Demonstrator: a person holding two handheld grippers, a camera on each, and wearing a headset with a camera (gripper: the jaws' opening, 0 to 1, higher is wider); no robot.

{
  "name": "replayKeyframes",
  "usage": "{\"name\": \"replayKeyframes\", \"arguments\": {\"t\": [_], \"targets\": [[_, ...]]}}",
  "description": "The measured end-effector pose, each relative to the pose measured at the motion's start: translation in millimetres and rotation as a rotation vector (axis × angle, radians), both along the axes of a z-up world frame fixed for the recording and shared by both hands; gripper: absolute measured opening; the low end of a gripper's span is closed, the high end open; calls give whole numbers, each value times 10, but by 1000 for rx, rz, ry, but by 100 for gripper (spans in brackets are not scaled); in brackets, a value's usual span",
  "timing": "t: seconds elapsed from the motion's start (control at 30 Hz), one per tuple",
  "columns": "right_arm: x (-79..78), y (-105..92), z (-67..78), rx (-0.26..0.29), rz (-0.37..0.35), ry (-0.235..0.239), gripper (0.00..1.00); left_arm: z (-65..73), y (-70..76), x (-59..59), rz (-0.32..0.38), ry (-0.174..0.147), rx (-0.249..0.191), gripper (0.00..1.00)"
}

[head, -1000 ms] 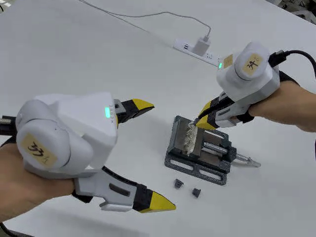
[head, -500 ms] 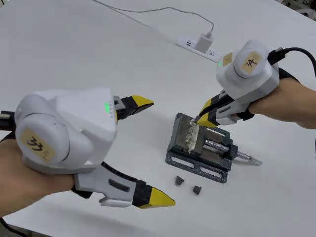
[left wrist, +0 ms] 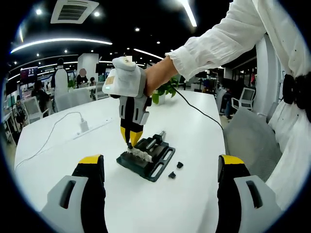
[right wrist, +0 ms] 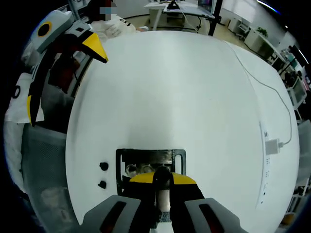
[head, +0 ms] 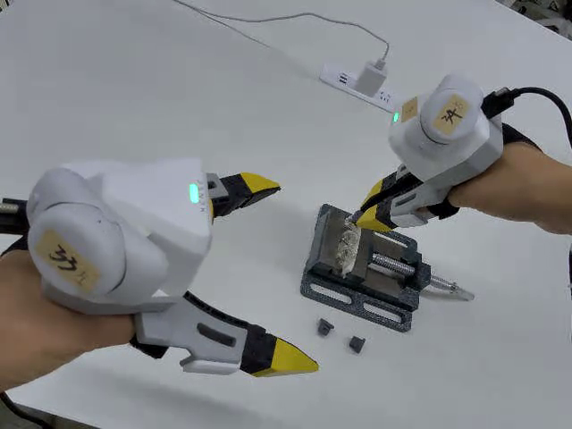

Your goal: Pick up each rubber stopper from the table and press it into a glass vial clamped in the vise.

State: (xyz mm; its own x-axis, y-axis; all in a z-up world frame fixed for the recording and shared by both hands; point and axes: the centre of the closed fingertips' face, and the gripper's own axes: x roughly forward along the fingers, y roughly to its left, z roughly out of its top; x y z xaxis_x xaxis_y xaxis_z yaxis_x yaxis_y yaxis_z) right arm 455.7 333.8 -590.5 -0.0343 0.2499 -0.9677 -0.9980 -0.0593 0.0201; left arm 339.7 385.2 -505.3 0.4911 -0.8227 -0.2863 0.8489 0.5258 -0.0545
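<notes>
Looking down through the head view, I am seeing a plain white table (head: 134,107) taking up the whole field. A power strip (head: 357,85) with a plugged charger is lying toward 1 o'clock, its cable (head: 268,18) trailing off toward 12. The vise (head: 375,286) is sitting on the table toward 4 o'clock, with the glass vials (head: 344,246) standing in a row between its jaws. Two loose stoppers (head: 323,328) are lying just beside the vise base, at its 6 o'clock, a little apart from each other.

I am holding the right gripper (right wrist: 163,178) with its tips nearly together, pinching a small dark rubber stopper (right wrist: 162,175) directly over the vials. I am keeping the left gripper (head: 286,275) spread wide and empty, well apart from the vise, toward 9 o'clock.

The left gripper view is showing the room: an open office with strip lights, a ceiling vent (left wrist: 74,10), a potted plant (left wrist: 167,90), a grey chair (left wrist: 252,141) at 3 o'clock, and people standing at 10 o'clock.
</notes>
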Motion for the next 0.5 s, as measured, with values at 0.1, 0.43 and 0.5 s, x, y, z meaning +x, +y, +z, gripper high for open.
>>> {"name": "replayKeyframes", "arguments": {"t": [0.1,0.43,0.5], "targets": [[-11,1,5,-4,-1,0,5,-15,0,-4,0,3,4,97],[17,19,-18,-58,41,-9,4,-13,18,-2,2,4,1,96],[20,27,-24,-69,50,-9,5,-14,20,-3,1,4,2,96]]}}
